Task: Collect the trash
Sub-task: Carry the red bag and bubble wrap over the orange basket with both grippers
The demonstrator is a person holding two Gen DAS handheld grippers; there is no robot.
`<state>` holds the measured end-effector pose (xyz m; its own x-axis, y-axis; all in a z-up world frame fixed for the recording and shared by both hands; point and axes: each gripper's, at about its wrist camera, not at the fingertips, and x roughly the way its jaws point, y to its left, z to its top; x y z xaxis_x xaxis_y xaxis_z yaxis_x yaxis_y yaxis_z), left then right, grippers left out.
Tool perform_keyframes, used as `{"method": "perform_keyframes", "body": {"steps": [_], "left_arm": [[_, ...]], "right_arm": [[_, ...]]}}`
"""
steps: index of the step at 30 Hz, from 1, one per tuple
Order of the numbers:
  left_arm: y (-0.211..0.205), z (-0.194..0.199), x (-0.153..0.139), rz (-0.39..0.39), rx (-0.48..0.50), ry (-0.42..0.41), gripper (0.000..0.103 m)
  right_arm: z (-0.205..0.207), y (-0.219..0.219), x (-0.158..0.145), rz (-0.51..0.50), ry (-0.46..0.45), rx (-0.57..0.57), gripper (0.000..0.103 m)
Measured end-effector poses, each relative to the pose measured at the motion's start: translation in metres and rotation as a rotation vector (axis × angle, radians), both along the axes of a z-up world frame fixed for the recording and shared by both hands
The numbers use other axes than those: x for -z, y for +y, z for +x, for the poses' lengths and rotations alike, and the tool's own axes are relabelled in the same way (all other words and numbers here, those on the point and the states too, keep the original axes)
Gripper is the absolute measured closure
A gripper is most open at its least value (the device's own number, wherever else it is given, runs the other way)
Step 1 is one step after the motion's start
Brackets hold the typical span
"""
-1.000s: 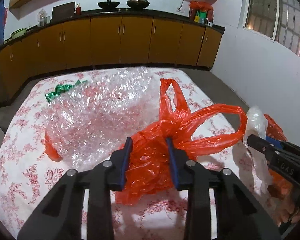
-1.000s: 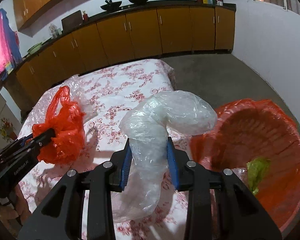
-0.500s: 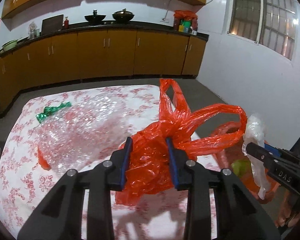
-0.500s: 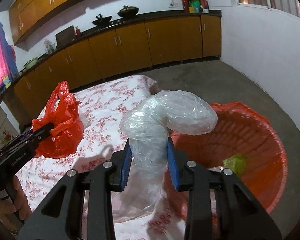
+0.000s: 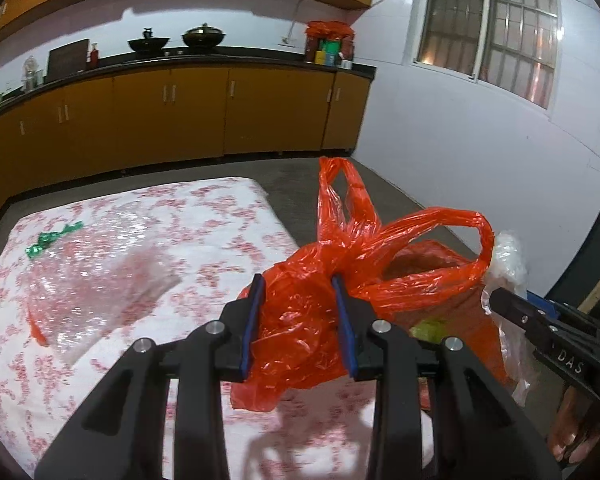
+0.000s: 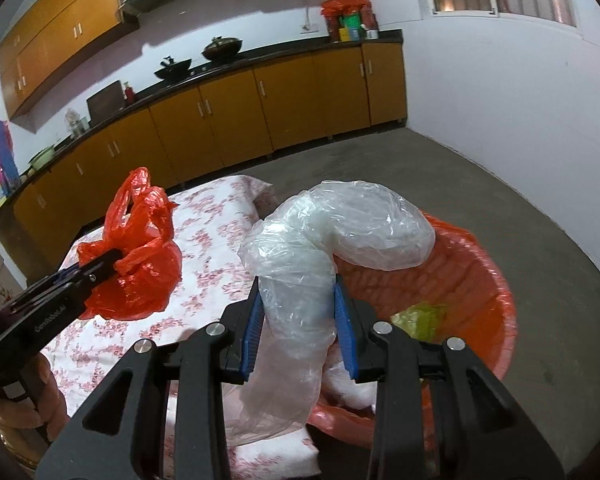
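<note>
Red bag (image 5: 300, 320) in left claw (image 5: 299, 322)

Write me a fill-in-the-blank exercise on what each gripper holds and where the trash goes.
1. The left gripper is clamped on a crumpled ____ plastic bag.
2. The right gripper holds a ____ plastic bag.
3. Inside the red basket lies a scrap coloured ____.
4. On the floral tablecloth, bubble wrap lies beside a ____ wrapper.

Missing words: red; clear; yellow-green; green

The table (image 5: 204, 216) stands before the far cabinets (image 5: 172, 116). Bubble wrap (image 5: 92, 264) lies on it, left; the basket (image 6: 496, 312) sits right, apparently beside its edge.
</note>
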<state>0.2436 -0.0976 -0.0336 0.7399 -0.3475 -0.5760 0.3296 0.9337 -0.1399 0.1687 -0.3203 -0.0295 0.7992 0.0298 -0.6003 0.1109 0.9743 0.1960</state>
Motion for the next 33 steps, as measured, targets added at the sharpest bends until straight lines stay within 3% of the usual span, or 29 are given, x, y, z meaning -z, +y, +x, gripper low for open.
{"method": "perform_keyframes", "body": {"steps": [20,33], "left_arm": [[-0.072,0.000,0.018,-0.029,0.130,0.051,0.070],[-0.103,0.018,0.034,-0.052,0.163,0.110,0.069]], "right_arm": [[-0.026,-0.047,0.001,0.000,-0.016,0.132,0.069],[-0.026,-0.075,0.004,0.020,-0.022,0.205,0.069]]}}
